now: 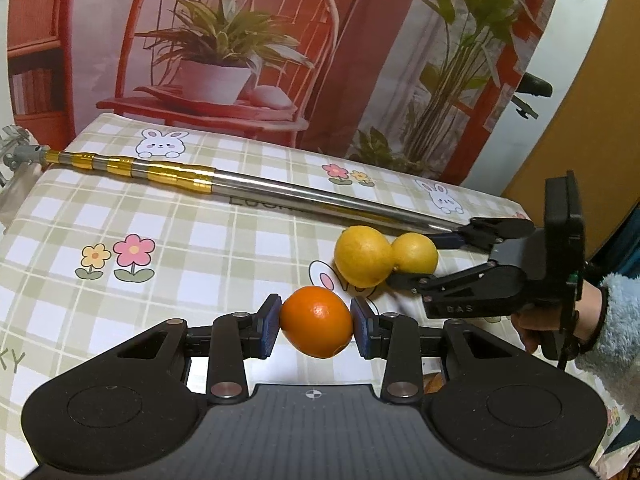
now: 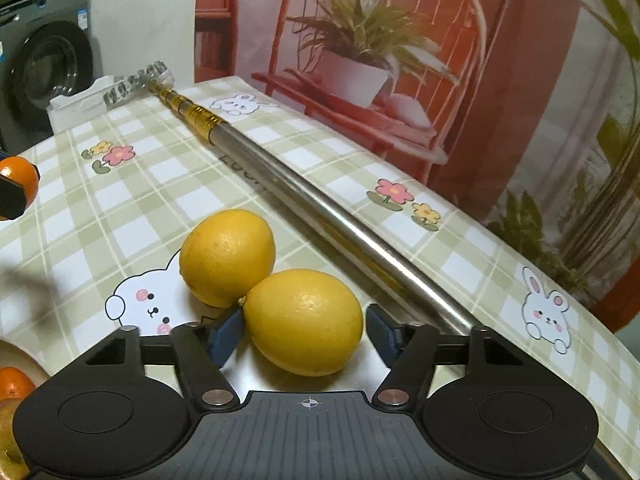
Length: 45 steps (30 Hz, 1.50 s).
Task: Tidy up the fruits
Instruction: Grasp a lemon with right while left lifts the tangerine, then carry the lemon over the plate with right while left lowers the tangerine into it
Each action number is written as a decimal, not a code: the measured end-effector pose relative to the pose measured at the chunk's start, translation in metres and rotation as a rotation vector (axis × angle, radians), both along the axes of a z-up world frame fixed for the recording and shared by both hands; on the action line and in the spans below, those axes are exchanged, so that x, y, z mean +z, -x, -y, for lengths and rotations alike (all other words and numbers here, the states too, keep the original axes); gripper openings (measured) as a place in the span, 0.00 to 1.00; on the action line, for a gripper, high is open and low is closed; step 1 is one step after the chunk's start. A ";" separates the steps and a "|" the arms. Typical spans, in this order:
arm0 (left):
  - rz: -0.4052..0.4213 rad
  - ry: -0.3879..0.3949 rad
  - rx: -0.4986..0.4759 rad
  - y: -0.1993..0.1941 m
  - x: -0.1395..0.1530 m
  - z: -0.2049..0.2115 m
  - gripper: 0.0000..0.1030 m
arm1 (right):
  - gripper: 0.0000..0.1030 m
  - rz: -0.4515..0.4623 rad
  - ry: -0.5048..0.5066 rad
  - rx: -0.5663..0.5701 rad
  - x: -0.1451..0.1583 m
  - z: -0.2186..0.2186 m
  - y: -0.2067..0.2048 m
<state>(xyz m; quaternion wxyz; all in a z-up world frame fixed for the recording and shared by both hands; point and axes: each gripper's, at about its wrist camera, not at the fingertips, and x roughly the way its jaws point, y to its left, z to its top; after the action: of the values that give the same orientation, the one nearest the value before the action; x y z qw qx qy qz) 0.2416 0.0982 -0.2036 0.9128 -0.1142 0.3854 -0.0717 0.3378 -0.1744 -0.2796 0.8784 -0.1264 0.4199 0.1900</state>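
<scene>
Two smooth yellow lemons touch on the checked cloth; the near lemon sits between the right gripper's wide blue pads, the far lemon just beyond. Left of them, the left gripper clamps a glossy round orange. Behind the lemons lies a steel pole.

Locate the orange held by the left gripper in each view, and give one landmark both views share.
Left wrist view: the orange sits at centre, clamped between the left gripper pads.
Right wrist view: the orange shows at the far left edge, partly cut off.
Shared landmark: the metal pole lying behind the lemons.
</scene>
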 end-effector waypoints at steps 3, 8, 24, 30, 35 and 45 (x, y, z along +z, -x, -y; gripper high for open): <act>-0.002 -0.003 -0.004 0.001 -0.001 0.003 0.38 | 0.56 -0.009 0.000 -0.020 0.001 -0.001 0.001; 0.006 -0.008 -0.017 0.005 0.003 0.006 0.38 | 0.56 -0.006 -0.042 -0.074 0.009 0.009 0.014; 0.073 -0.030 -0.070 0.051 0.032 0.028 0.39 | 0.56 0.182 -0.277 -0.338 0.092 0.032 0.136; 0.053 -0.062 -0.121 0.071 0.028 0.043 0.39 | 0.56 0.207 -0.315 -0.397 0.095 0.025 0.192; 0.022 -0.080 -0.152 0.084 0.019 0.053 0.39 | 0.56 0.188 -0.354 -0.442 0.090 0.028 0.220; -0.046 -0.093 -0.166 0.090 0.001 0.061 0.39 | 0.56 0.190 -0.360 -0.483 0.080 0.031 0.240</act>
<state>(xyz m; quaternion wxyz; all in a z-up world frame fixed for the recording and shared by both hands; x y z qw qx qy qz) 0.1514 0.0376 -0.2024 0.8990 -0.0408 0.4173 -0.1265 0.0980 -0.2058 -0.1993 0.9416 0.1172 0.3137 0.0345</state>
